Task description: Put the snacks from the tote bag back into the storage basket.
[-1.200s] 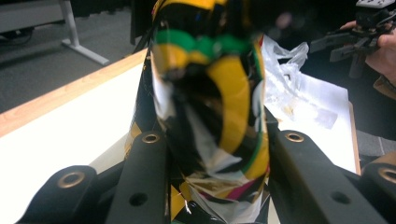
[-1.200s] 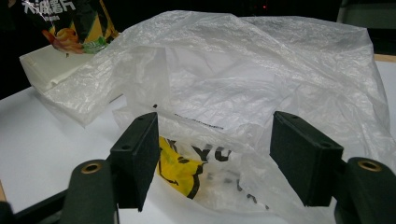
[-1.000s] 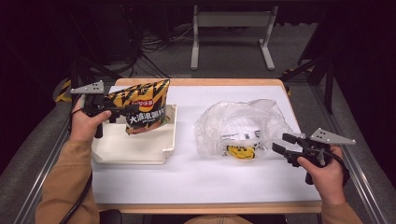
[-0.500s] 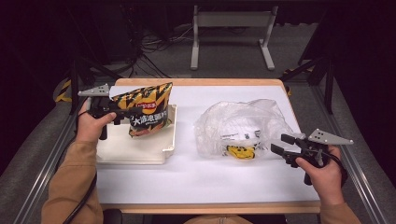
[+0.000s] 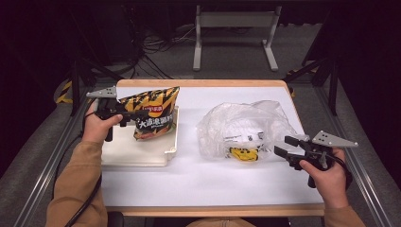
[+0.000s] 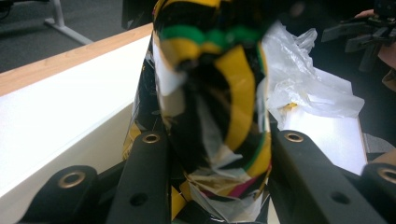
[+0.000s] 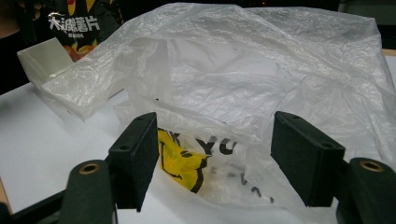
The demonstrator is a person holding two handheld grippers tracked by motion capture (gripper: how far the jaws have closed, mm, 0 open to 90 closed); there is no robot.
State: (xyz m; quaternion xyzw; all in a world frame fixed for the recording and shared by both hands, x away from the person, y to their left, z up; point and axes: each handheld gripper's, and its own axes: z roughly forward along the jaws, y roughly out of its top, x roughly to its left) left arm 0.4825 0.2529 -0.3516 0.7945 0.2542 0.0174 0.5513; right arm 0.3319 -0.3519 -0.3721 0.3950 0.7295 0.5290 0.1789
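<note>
**Chip bag held over the tray, plastic bag waiting**

The glossy black-and-yellow foil chip bag point(image 5: 153, 113) stands upright, lifted above the shallow white plastic tray point(image 5: 142, 153) at the left of the table. The left gripper point(image 5: 130, 115) clamps it from the side; in the left gripper view the 2 black jaws press into the crumpled foil at the bag's lower part point(image 6: 215, 107).

To the right, well apart from the tray, lies the crumpled translucent plastic bag point(image 5: 246, 127) with a yellow-and-black print showing through near its front edge. The right gripper point(image 5: 283, 145) hovers just beside that bag, jaws spread wide and holding nothing; in the right gripper view the film sits between and beyond the pads without being pinched point(image 7: 261, 93).

Risks, as I judge them: the foil is slick and puffed, so a side pinch could slip and drop the bag onto the tray rim, tipping it out. Squeezing harder may crush the chips. The thin film could snag or bunch if the right jaws close carelessly.
</note>
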